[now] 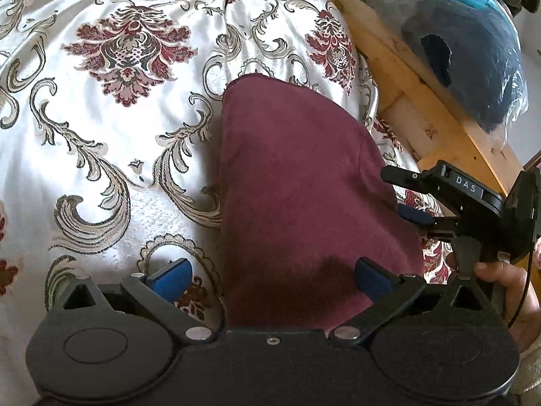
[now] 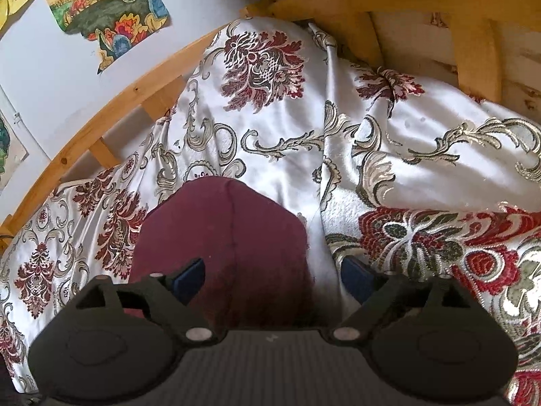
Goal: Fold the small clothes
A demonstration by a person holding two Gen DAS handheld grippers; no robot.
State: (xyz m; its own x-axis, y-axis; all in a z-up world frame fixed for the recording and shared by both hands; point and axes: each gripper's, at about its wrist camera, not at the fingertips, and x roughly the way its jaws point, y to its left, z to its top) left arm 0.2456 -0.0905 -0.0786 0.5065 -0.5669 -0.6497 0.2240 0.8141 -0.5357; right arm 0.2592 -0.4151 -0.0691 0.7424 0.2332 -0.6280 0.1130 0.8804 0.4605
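A folded maroon garment lies flat on the floral bedspread. My left gripper is open over its near edge, one blue pad above the bedspread and the other above the cloth. Neither pad presses on anything. My right gripper comes in from the right at the garment's side, held by a person's hand. In the right wrist view the garment shows a centre seam. There the right gripper stands open, its left pad over the cloth and its right pad over the bedspread.
A wooden bed frame runs along the bedspread's far edge, also in the right wrist view. A clear plastic bag of dark clothes sits beyond it. Colourful pictures hang on the white wall. The bedspread is rumpled into a ridge.
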